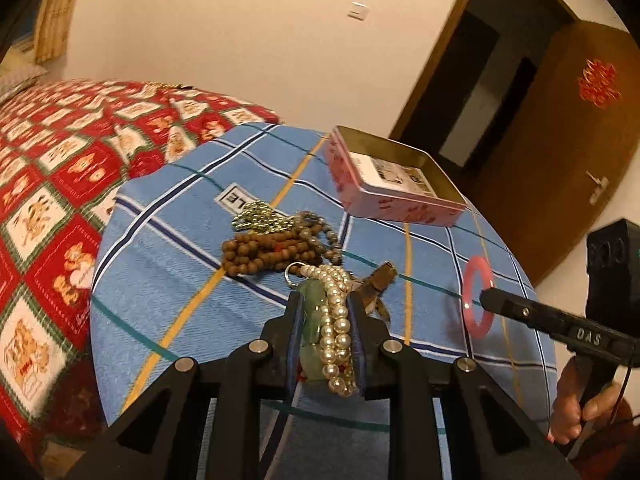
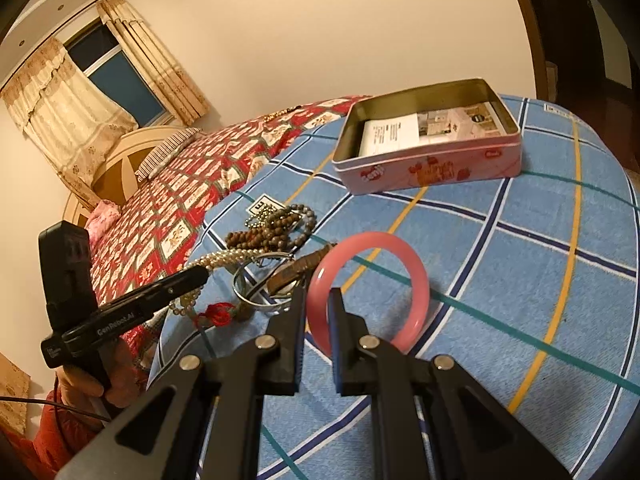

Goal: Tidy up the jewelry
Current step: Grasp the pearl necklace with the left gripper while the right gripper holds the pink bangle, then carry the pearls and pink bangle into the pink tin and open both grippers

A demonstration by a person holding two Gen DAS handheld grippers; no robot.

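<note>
My left gripper is shut on a pearl strand and a pale green jade piece, above the blue plaid cloth. My right gripper is shut on a pink bangle, held upright; the bangle also shows in the left wrist view. An open pink tin with a printed card inside sits behind on the cloth. A pile of brown wooden beads, grey beads and a metal bead chain lies between the grippers and the tin.
A silver bangle, a red knot tassel and a brown strap lie by the pile. A red patterned bedspread spreads to the left. A wooden door stands behind the tin.
</note>
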